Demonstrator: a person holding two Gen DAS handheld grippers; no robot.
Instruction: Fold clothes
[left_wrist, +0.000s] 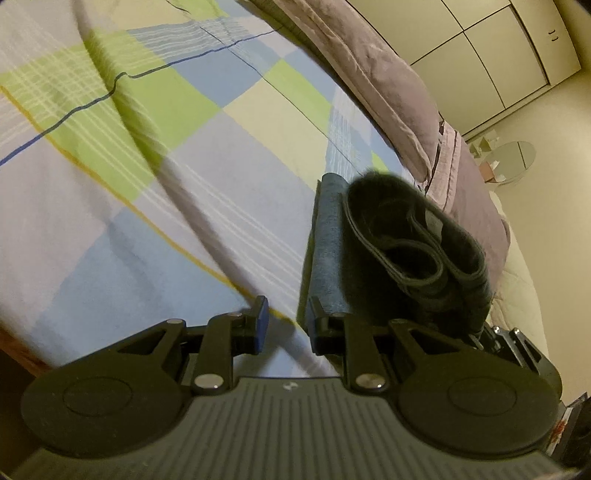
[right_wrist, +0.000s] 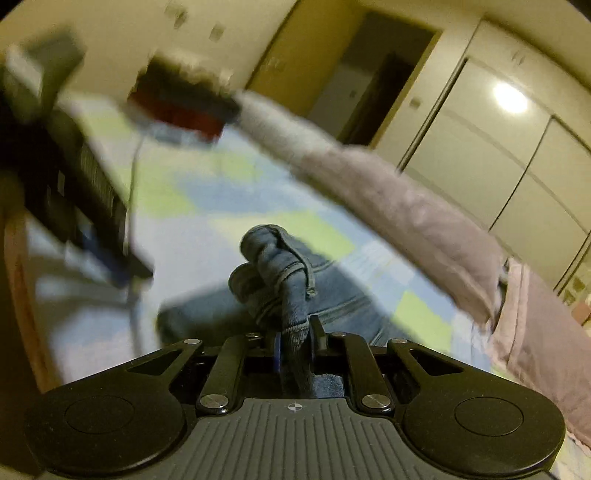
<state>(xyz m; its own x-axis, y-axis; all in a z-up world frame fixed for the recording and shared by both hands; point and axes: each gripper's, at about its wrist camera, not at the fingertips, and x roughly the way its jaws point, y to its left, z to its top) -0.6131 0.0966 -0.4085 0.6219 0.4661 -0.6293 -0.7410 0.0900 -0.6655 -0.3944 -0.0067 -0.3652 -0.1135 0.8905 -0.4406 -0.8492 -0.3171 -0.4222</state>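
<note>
Blue jeans lie on the bed with one end bunched up, and my right gripper is shut on that bunched denim. In the left wrist view a folded blue denim strip lies on the sheet. A dark looped bundle of cloth sits against its right side. My left gripper is open over the bare sheet, its right finger just left of the denim's edge, with nothing between the jaws. In the right wrist view the left gripper is a blurred shape at the left.
A checked green, blue and lilac bedsheet covers the bed. A mauve quilt is heaped along the far side. Beyond it stand pale wardrobe doors and a small round table. A dark red and black object lies at the bed's far end.
</note>
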